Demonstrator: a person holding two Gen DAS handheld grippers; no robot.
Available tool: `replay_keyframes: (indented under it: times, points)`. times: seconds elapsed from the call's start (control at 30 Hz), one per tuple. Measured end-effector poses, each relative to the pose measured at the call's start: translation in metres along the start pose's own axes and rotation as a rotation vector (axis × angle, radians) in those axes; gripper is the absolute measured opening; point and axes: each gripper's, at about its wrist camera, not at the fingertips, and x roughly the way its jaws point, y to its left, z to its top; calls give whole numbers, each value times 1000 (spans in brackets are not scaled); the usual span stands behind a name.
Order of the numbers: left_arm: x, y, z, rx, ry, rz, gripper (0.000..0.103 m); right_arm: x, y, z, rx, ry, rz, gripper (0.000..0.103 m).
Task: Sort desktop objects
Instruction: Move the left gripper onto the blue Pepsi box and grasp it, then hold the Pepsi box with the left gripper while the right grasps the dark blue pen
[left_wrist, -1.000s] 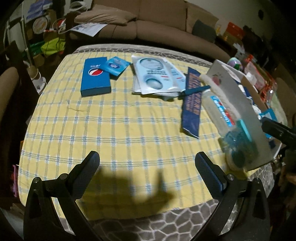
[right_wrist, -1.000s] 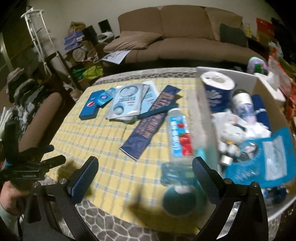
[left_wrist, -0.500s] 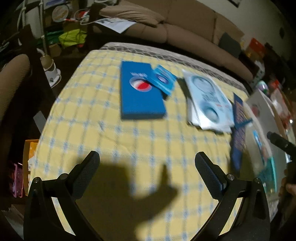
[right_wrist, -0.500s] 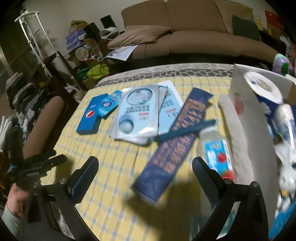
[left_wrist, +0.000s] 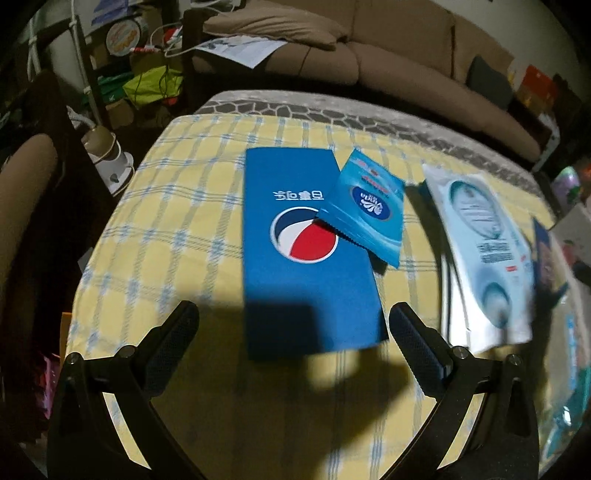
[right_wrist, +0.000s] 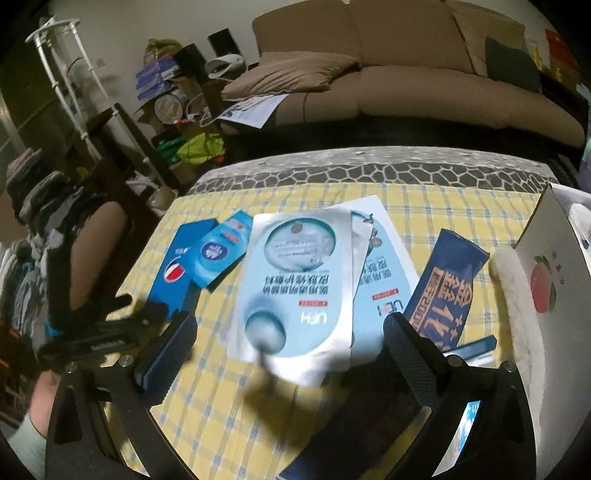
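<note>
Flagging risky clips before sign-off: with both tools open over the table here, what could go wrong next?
1. The light-blue sachet overlaps the flat blue Pepsi box; if the open left tool lifts the box, the sachet may slide off.
2. The silver face-mask pouches lie flat and stacked; the open right tool could pinch several, or only the yellow checked cloth.

My table (right_wrist: 424, 173) wears a yellow checked cloth (left_wrist: 177, 236). On it lie a blue box (left_wrist: 295, 280) towards the left edge, face-mask packets (right_wrist: 295, 280) mid-table, and a dark blue packet (right_wrist: 448, 280) towards the right edge.
</note>
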Motion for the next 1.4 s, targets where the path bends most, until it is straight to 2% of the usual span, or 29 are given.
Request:
replay_keyframes:
  times: [0.07,0.13,0.27,0.37,0.63,0.87,0.97,1.07,1.2,1.33,1.4]
  points:
    - [12,-8,3,14,8,22,103,2,-7,2,25,-8,0,103]
    - [22,-15,3,33,28,13,103,3,-14,3,42,-8,-4,103]
    - [26,-25,0,79,1,44,83,1,-24,0,47,-3,-19,103]
    - [21,-24,-3,67,-3,25,80,-7,-33,-1,65,-7,-13,103]
    - [-16,-10,-32,24,-9,-34,79,-48,-63,-8,162,-12,23,103]
    - [-44,-5,-70,8,4,-58,79,-45,-78,-30,290,38,88,101]
    - [-48,-3,-81,-10,1,-70,79,-39,-81,-31,365,48,123,94]
    - [-45,-3,-88,-31,15,-95,79,-31,-85,-32,440,66,117,91]
    - [-42,-2,-85,-39,6,-108,79,-14,-88,-34,526,112,0,77]
    - [-43,0,-86,-43,5,-122,79,0,-86,-33,591,117,-87,70]
    - [-43,1,-87,-40,6,-127,79,6,-84,-32,608,110,-136,52]
